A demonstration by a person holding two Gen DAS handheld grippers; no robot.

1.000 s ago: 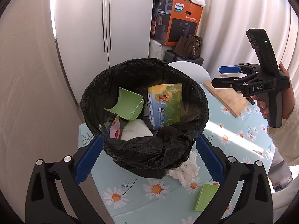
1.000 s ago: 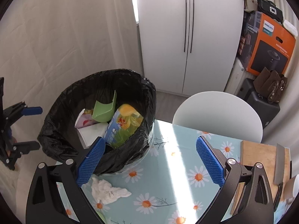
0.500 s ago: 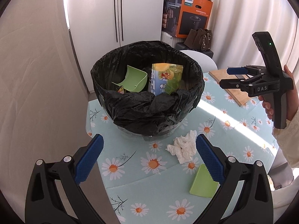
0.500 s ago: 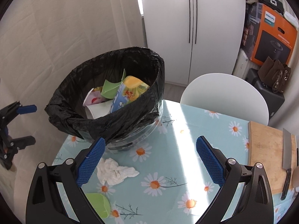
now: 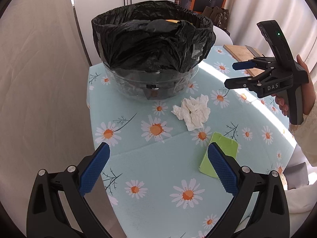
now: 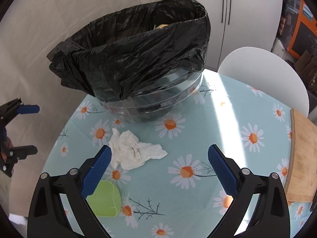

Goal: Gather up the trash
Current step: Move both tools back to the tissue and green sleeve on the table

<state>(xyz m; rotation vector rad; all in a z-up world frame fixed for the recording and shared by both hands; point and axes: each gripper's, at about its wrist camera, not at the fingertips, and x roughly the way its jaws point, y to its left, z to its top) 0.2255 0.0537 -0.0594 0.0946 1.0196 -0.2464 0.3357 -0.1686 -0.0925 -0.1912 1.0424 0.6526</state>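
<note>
Both grippers, left gripper (image 5: 156,166) and right gripper (image 6: 159,168), gape wide and empty above the daisy-print counter (image 6: 198,138). Between us lie a crumpled white tissue (image 6: 134,150) and a flat green plastic scrap (image 6: 105,198), beside the black-lined clear bin (image 6: 138,63), placed for easy dropping.

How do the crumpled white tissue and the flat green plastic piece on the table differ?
The crumpled white tissue is soft, wrinkled and irregular; the flat green plastic piece is smooth, with rounded corners. The tissue lies nearer the black-lined bin; the green piece lies nearer both cameras. Both rest loose on the daisy tablecloth, outside the bin.
</note>
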